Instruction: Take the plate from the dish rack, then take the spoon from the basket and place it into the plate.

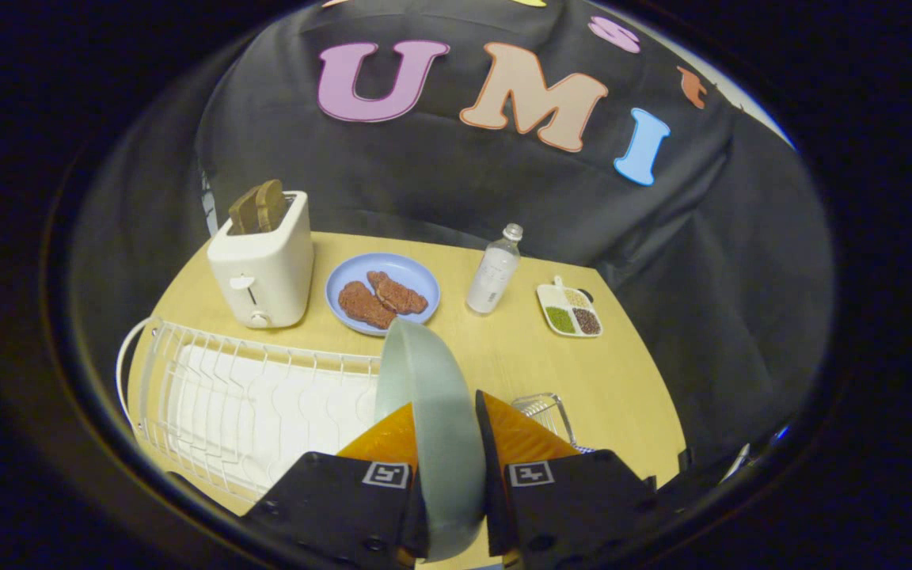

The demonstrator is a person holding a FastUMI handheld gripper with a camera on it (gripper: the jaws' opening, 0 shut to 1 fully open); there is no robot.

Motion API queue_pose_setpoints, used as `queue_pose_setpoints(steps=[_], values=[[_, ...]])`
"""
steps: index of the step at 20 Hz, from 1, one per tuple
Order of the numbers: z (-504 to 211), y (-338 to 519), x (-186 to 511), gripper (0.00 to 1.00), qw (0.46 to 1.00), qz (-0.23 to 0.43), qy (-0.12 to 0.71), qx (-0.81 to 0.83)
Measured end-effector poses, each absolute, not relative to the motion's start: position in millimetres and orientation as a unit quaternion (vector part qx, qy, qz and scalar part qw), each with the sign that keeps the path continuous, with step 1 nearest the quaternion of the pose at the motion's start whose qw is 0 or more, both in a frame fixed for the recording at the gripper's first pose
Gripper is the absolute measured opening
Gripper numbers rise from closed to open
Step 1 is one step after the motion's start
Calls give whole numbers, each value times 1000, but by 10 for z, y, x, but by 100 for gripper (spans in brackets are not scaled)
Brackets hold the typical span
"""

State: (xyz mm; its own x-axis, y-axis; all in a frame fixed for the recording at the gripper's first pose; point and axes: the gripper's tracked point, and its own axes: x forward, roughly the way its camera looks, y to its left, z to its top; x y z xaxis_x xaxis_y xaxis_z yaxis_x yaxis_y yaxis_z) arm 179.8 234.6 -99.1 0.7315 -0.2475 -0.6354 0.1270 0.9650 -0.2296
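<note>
Gripper view shows the gripper (pixel 446 443) closed on the plate (pixel 429 412), a pale green one held on edge, its rim pinched between the two fingers and its upper part rising ahead of them; the plate looks lifted clear of the dish rack (pixel 242 396), whose white wire slots lie just to the left of the fingers with nothing standing in them as far as I can see; so the first step, taking the plate out, seems done or all but done; it has not yet been set flat on the table (pixel 622 380), which I judge must come before anything can go into it; a bit of wire basket (pixel 545 412) shows just beyond the right finger, largely hidden, and I cannot tell whether the spoon lies in it; fetching the spoon and placing it into the plate are both left; farther off stand a toaster (pixel 262 265) with bread in its slots, a blue plate (pixel 382 293) with food on it, a bottle (pixel 494 273) and a small divided dish (pixel 570 310)
</note>
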Motion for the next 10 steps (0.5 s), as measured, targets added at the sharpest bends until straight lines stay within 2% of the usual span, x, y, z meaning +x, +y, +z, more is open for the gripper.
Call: queue_pose_setpoints(steps=[3,10], values=[[-882,2290,1745,31,929,-74,363,-3],[-515,2024,1145,31,900,61,369,225]])
